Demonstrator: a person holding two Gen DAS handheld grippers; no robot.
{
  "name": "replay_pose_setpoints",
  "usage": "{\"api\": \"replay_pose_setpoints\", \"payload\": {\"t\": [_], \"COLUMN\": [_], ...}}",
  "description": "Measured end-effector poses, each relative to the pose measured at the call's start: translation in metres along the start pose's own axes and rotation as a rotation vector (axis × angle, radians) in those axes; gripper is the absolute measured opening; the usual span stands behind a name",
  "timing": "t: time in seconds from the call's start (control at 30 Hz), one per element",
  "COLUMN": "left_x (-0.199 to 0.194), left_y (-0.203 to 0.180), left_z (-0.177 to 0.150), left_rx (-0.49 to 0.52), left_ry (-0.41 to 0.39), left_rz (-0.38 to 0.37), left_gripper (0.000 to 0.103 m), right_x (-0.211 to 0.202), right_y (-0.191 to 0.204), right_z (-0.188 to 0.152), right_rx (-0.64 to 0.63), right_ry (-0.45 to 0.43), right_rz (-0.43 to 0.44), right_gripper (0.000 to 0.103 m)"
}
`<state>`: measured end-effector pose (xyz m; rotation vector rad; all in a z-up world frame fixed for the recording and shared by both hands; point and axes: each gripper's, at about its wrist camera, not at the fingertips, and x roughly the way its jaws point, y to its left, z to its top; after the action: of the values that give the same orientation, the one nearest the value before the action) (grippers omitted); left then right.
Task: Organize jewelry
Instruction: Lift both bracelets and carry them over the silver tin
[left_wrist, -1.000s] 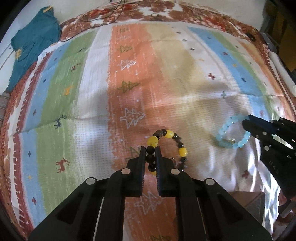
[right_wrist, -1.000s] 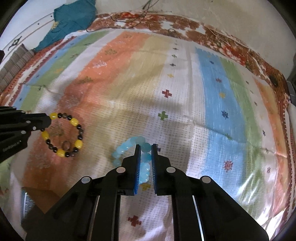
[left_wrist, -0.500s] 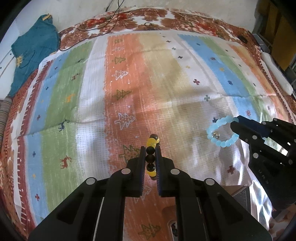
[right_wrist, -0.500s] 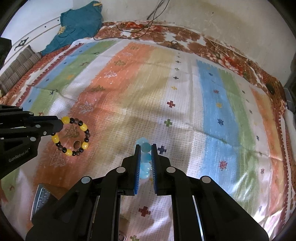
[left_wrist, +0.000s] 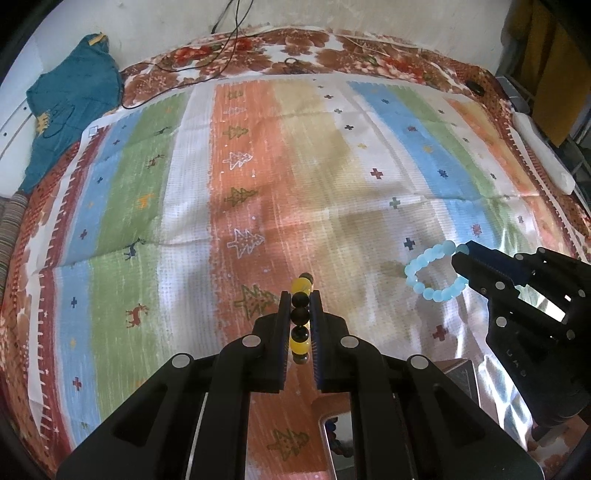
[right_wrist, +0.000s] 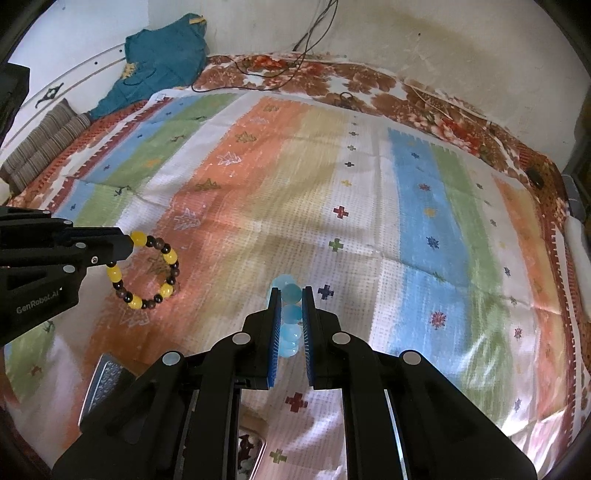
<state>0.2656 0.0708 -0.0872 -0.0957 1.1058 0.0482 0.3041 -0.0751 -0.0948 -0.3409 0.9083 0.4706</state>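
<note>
Two bracelets held above the striped cloth (left_wrist: 258, 166)
Left gripper (left_wrist: 300, 295) clamped on yellow-black bracelet (right_wrist: 147, 273); right gripper (right_wrist: 290, 293) clamped on blue bracelet (left_wrist: 436, 271)

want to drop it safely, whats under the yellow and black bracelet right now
The yellow and black bracelet hangs from the shut left gripper over the striped cloth; only orange-striped cloth shows below it. Its clamped beads are hidden between the pads.

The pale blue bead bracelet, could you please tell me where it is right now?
The pale blue bead bracelet is pinched in the right claw above the striped blanket; in the left wrist view it hangs at right.
</note>
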Motion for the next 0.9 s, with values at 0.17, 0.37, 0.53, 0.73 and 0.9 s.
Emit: {"api": "replay_pose_setpoints", "payload": {"t": [0.17,0.37,0.53,0.73,0.9], "left_x": [-0.011,-0.029,-0.043,-0.056,-0.064], "left_y": [-0.004,-0.01,-0.015,-0.027,-0.034], "left_z": [-0.007,-0.012,-0.017,-0.027,-0.034], "left_rx": [0.001,0.007,0.006,0.021,0.033], "left_ry": [-0.012,-0.042,-0.06,-0.075,-0.083], "left_rz": [-0.007,-0.024,-0.051,-0.071,-0.081], "left_gripper": [0.01,0.01,0.01,0.01,0.01], "right_x": [-0.009,-0.023,-0.035,-0.049,-0.059], "right_y": [0.002,0.003,0.006,0.011,0.012], "right_z": [-0.002,-0.007,-0.008,-0.011,-0.015], "right_rx": [-0.016,-0.004,0.005,0.008,0.012], "right_ry": [-0.015,-0.037,-0.06,-0.083,-0.098], "right_rz": [-0.023,-0.005,0.025,0.036,0.054], "right_gripper": [0.012,0.012,0.012,0.012,0.012]}}
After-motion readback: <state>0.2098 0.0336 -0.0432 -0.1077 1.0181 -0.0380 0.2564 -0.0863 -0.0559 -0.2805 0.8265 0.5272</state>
